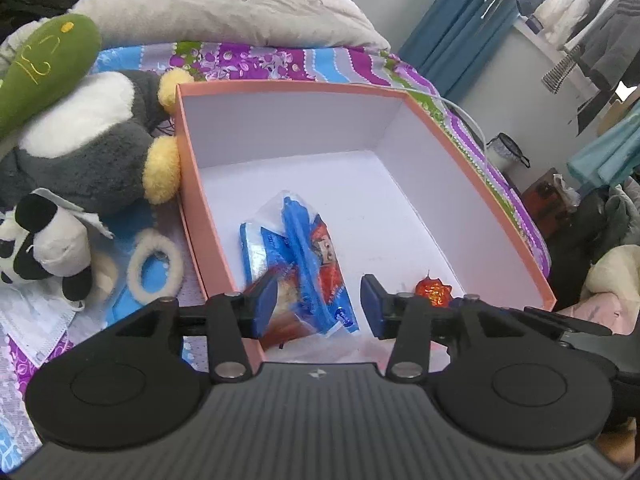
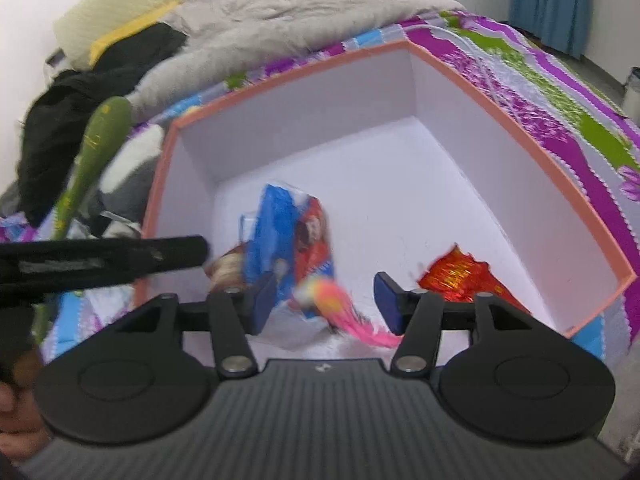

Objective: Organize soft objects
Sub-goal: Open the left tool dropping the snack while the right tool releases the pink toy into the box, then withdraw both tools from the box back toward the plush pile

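Both tools spread, empty, over box [image 1: 188, 184]. Plush toys [image 1: 80, 152] lie on bed left of box; left tool [image 1: 319, 306] nearer than right tool [image 2: 325, 300].

Box on the bed, toys to its left

The box [image 1: 472, 184] holds a packet [image 1: 304, 264] near its left wall and a foil wrapper [image 1: 434, 291] rightward; plush toys [image 1: 88, 152] lie outside, left.

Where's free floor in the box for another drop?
Free: the box floor's far half, bordered by the back and right walls. Crowded: the near end, with the blue snack packets, the red foil piece, and a pink feathery toy between.
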